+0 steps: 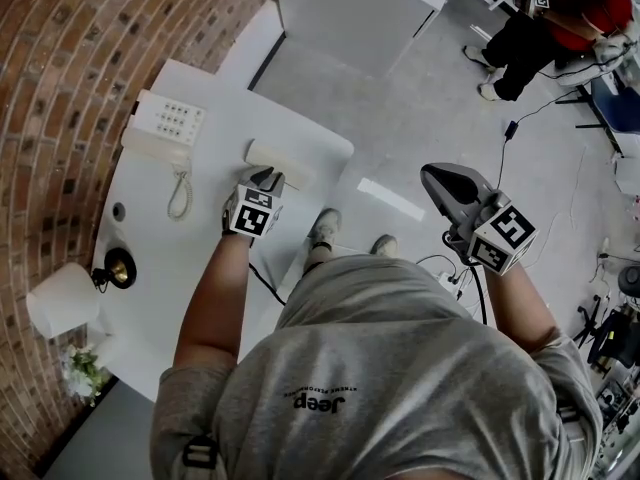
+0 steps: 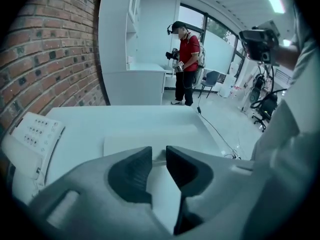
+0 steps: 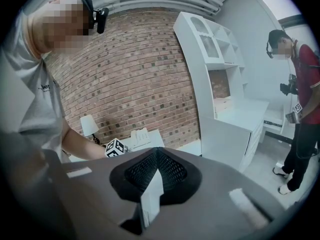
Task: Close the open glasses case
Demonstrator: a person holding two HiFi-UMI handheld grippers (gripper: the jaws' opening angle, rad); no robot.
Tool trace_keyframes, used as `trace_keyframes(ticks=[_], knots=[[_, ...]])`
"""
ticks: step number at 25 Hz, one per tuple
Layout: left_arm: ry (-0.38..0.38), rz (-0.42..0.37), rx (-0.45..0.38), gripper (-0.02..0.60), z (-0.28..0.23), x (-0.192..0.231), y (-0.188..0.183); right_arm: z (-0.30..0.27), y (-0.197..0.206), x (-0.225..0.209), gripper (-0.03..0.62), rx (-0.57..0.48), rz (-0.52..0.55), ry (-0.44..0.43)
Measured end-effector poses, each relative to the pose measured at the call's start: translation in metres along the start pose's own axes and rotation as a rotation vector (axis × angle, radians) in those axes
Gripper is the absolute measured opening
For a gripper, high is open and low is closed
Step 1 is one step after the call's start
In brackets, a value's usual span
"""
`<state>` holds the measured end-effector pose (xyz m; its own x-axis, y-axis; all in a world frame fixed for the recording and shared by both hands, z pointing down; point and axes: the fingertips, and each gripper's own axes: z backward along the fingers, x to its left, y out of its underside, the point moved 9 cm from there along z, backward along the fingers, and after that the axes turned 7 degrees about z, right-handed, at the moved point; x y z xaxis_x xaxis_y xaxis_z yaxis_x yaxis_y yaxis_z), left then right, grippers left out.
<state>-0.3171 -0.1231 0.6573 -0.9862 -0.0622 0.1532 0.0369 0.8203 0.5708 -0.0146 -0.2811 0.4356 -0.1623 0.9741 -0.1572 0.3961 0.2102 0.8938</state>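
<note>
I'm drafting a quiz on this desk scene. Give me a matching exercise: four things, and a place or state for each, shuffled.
1 glasses case
2 telephone
3 lamp
4 right gripper

A jaws shut, over the floor
B beside the flowers
C coiled cord, far corner
D just ahead of the left gripper

Pairs: 1-D, 2-C, 3-B, 4-A

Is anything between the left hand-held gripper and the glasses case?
Nothing visible. The left hand-held gripper, jaws apart, points straight at the case on the table. The phone sits off to one side.
</note>
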Motion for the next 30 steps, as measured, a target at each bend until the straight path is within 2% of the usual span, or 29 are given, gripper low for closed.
trace_keyframes(ticks=[13,16,22,30], knots=[[-0.002,0.010,0.008,0.083,0.000,0.000,-0.002,0.005,0.001,-0.005,0.009,-0.013,-0.011,0.008],[-0.003,0.034,-0.006,0.083,0.006,-0.002,-0.006,0.009,-0.001,-0.006,0.009,-0.025,-0.009,0.012],[0.040,0.065,-0.121,0.083,0.036,-0.028,-0.042,0.024,-0.004,-0.011,0.009,-0.056,-0.014,0.030],[0.166,-0.005,-0.273,0.057,0.072,-0.099,-0.114,0.071,-0.009,-0.021,0.009,-0.123,-0.012,0.105]])
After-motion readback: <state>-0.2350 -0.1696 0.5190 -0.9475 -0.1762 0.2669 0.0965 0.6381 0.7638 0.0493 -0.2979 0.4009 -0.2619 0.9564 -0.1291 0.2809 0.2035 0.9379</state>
